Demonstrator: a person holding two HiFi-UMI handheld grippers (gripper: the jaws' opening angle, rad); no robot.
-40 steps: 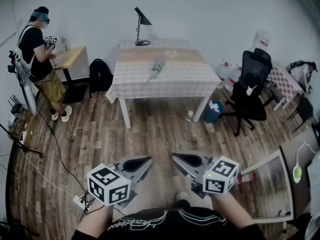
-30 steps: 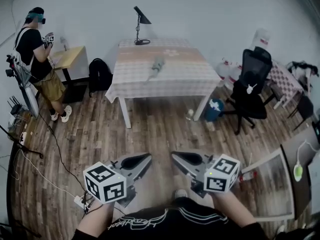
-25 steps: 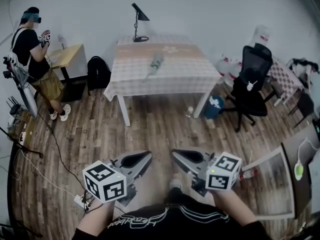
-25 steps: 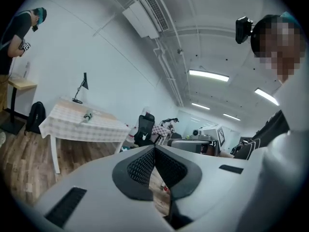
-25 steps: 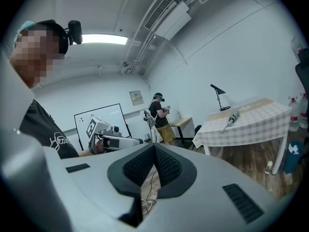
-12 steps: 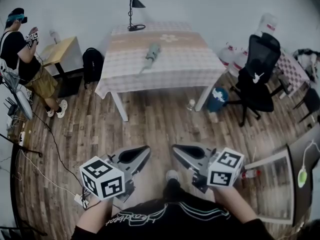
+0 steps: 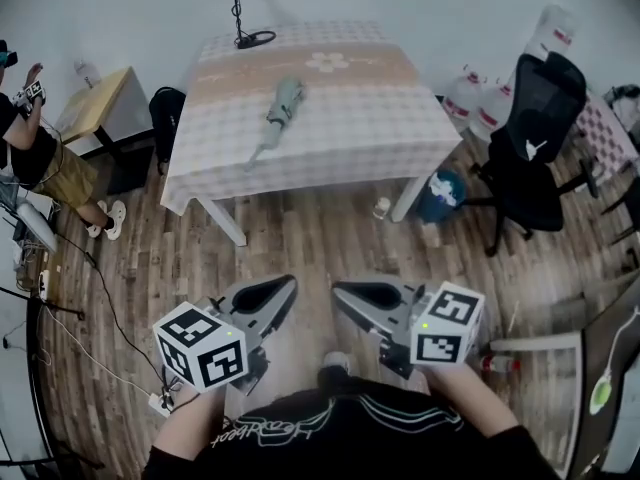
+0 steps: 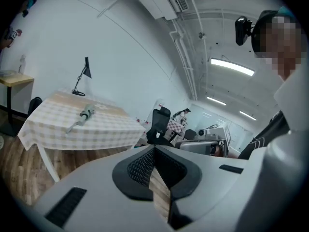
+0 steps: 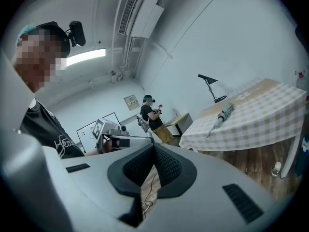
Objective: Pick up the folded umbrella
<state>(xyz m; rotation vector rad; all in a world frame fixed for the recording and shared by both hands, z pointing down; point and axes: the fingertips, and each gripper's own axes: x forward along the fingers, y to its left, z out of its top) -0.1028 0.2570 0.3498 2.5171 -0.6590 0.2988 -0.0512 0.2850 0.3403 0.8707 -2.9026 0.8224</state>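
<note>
Tongs first: left tongs (image 7: 289, 282) pressed together, nothing between them; right tongs (image 7: 339, 290) likewise closed and empty, both low over the wooden floor (image 7: 300, 233). Ahead, well apart from both, the folded umbrella (image 7: 277, 116) lies on the checked worktop (image 7: 370, 98), desk lamp (image 7: 241, 3) at its far edge.

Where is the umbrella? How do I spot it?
Find the big table with the checked cloth by the far wall. The umbrella lies on its left half, nearer us than the black lamp. It is the only long, thin, grey-green thing lying flat there; the lamp stands upright.
</note>
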